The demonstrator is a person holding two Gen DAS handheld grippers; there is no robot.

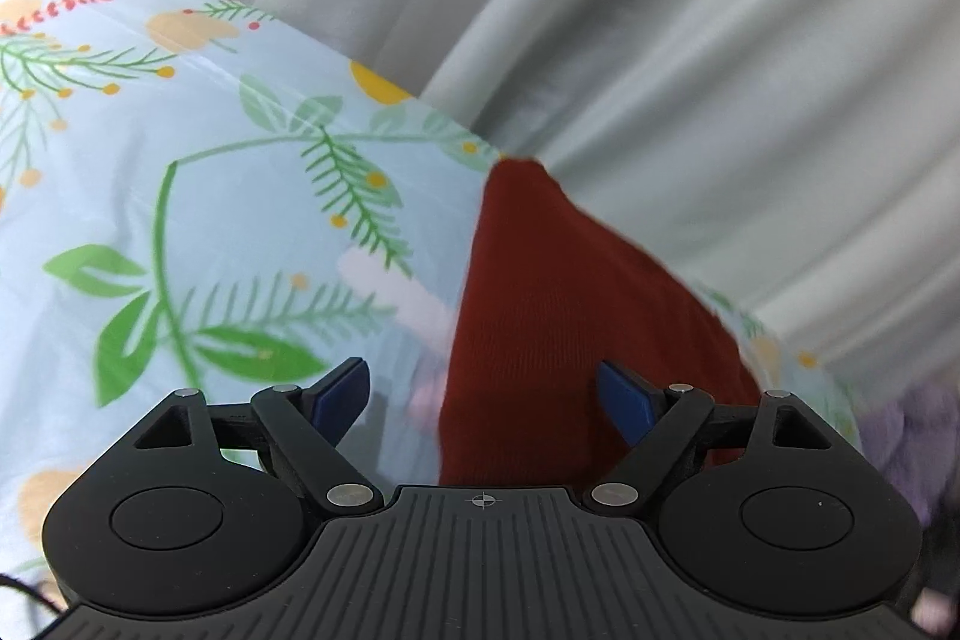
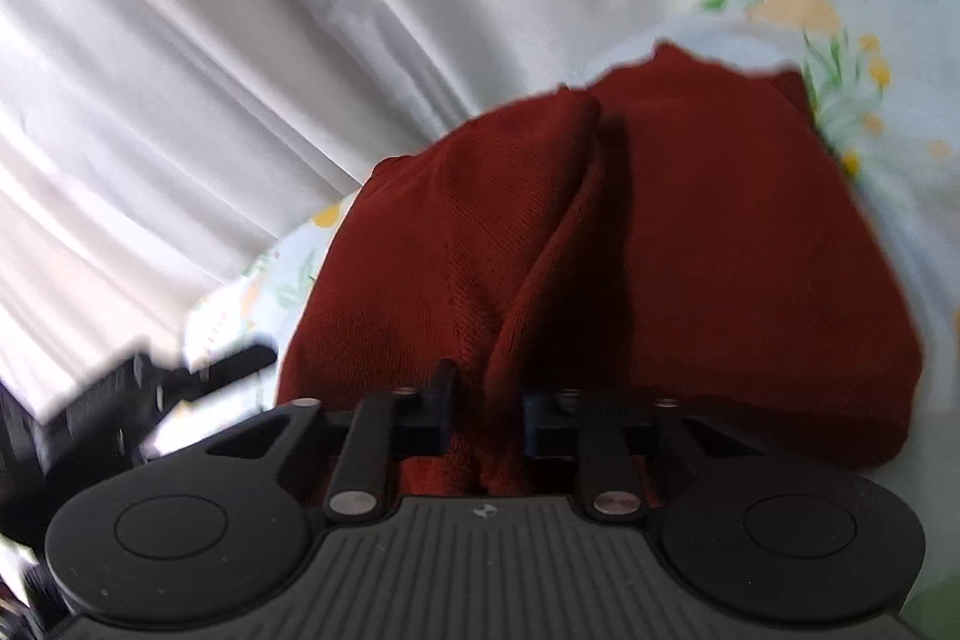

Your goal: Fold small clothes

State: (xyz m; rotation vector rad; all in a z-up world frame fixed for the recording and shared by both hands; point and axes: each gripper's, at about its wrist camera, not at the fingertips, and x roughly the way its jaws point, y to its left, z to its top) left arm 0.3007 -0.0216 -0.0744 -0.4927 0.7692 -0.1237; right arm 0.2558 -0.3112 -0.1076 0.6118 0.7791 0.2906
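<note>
Landmark: we take the pale blue sheet printed with green leaves and yellow berries (image 1: 198, 196) as our reference; it covers the work surface.

Garment: we see a dark red knitted garment (image 2: 690, 244) lying on the sheet near its far edge, where grey-white pleated curtains (image 1: 690, 40) hang behind. In the right wrist view one part stands up as a thick fold beside a flatter part.

Left tool: we hold the left gripper (image 1: 483, 397) with its blue-padded fingers (image 1: 342, 394) spread wide apart and released, grasping nothing. The red cloth lies on the sheet ahead of it, showing between the fingers and towards the inner side of the one at the right of the picture; we cannot tell whether it touches a pad.

Right tool: we have the right gripper (image 2: 486, 418) clenched on a raised fold of the red garment, cloth bunched between the near-closed fingers.

Other cloth: a blurred lilac fabric (image 1: 912, 436) lies at the sheet's edge, just beside the red garment in the left wrist view.

Second tool seen: a dark blurred object (image 2: 150, 388) sits over the sheet beside the garment in the right wrist view; we cannot tell what it is.
</note>
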